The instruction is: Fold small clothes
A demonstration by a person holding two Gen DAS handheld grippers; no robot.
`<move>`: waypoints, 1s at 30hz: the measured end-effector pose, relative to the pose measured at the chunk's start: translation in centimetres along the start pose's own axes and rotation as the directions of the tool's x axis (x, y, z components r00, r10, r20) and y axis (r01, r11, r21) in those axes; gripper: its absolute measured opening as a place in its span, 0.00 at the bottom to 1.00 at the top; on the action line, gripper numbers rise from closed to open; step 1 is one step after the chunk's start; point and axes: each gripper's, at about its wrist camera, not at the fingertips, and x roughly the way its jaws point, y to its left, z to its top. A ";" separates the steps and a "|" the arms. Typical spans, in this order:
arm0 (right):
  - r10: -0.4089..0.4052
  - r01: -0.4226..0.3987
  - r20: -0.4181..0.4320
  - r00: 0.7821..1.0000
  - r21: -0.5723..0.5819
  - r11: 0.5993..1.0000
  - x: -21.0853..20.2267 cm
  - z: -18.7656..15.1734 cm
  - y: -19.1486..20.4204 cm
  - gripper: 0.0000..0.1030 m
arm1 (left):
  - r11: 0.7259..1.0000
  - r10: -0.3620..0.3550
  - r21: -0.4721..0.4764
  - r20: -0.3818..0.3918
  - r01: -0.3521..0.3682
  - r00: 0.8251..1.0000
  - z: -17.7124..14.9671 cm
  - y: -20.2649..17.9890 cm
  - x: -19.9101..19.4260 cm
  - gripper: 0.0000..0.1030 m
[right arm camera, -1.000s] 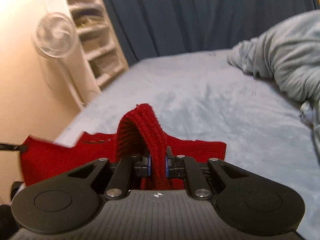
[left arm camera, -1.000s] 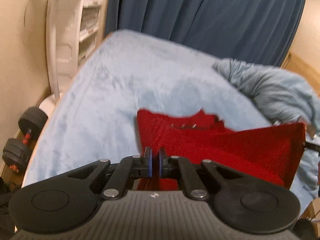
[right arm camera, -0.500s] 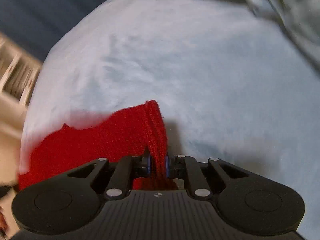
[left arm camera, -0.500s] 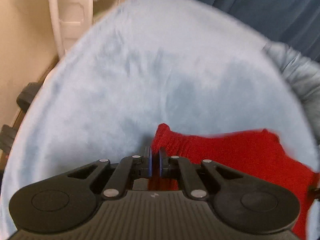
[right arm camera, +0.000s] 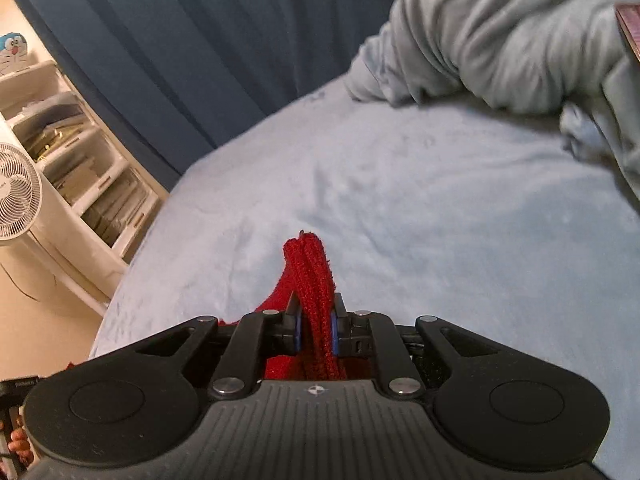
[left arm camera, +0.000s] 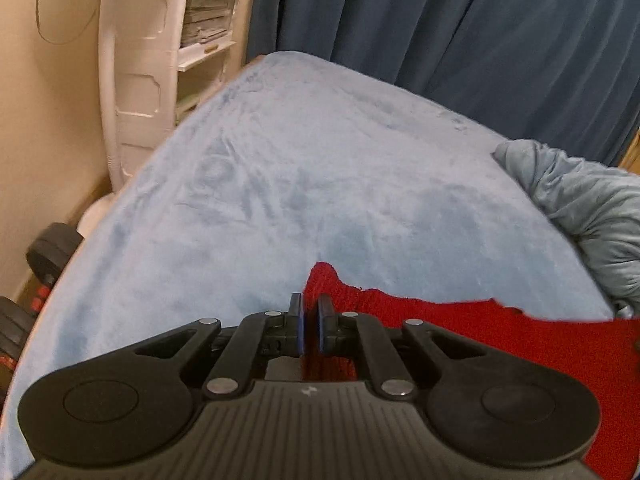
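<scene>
Dumbbells (left arm camera: 44, 252): on the floor at the far left of the left wrist view, beside the bed.
Shelf unit (left arm camera: 160, 52): white, against the wall left of the bed; a white fan (right arm camera: 16, 196) stands before it in the right wrist view.
Bed (left arm camera: 280, 184): covered in a pale blue fleece, dark blue curtain (left arm camera: 460, 20) behind it.
Left gripper (left arm camera: 309, 320): jaws all but closed, pinching a thin corner of the red knit garment (left arm camera: 500, 344).
Red knit garment: stretches rightward from the left jaws, low over the near part of the bed.
Right gripper (right arm camera: 315, 322): jaws narrowly apart, clamped on a thick bunched fold of the garment's other end, which sticks out past the fingertips.
Grey-blue bedding heap (right arm camera: 520, 36): piled at the bed's right side, well apart from the garment.
</scene>
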 end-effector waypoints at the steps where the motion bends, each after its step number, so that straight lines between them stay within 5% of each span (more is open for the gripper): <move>1: -0.028 0.028 -0.007 1.000 -0.010 1.000 0.8 0.0 0.1 0.12 | 1.000 0.018 -0.001 -0.018 -0.018 1.000 -0.1 0.2 0.7 0.06; 5: -0.183 0.183 -0.151 0.971 -0.017 0.983 5.5 -2.1 -1.7 0.18 | 0.996 0.084 0.015 -0.138 -0.082 0.987 -1.8 0.6 5.2 0.09; 6: -0.229 0.228 -0.169 0.959 -0.025 0.973 5.9 -2.8 -2.2 0.38 | 0.994 0.107 0.019 -0.136 -0.105 0.985 -2.0 0.6 5.4 0.09; 8: -0.269 0.267 -0.123 0.955 -0.030 0.963 5.0 -3.5 -2.4 0.61 | 0.989 0.148 -0.002 -0.126 -0.149 0.981 -2.3 1.4 5.0 0.32; 9: -0.282 0.280 -0.104 0.954 -0.027 0.960 4.3 -3.7 -2.4 0.69 | 0.986 0.156 -0.043 -0.124 -0.162 0.980 -2.4 2.2 4.4 0.66; 10: -0.294 0.293 -0.096 0.951 -0.025 0.956 3.4 -3.8 -2.4 0.72 | 0.979 0.173 -0.084 -0.118 -0.184 0.978 -2.7 3.1 3.6 0.85; 14: -0.292 0.292 -0.061 0.954 -0.008 0.956 -1.9 -5.4 -1.6 0.80 | 0.971 0.213 -0.090 -0.099 -0.222 0.972 -4.8 5.3 -1.3 0.86; 19: -0.261 0.260 -0.004 0.965 -0.066 0.963 -9.7 -9.7 1.7 0.93 | 0.958 0.260 -0.094 -0.121 -0.272 0.958 -9.8 5.2 -9.0 1.00; 24: -0.266 0.259 0.003 0.964 -0.245 0.934 -14.8 -14.5 8.6 0.99 | 0.969 0.236 -0.028 -0.162 -0.244 0.958 -14.7 1.2 -16.1 1.00; 30: -0.128 0.105 -0.094 0.987 -0.217 0.971 -19.2 -17.6 14.4 0.99 | 0.962 0.232 0.167 -0.071 -0.217 0.970 -18.2 -5.7 -23.2 1.00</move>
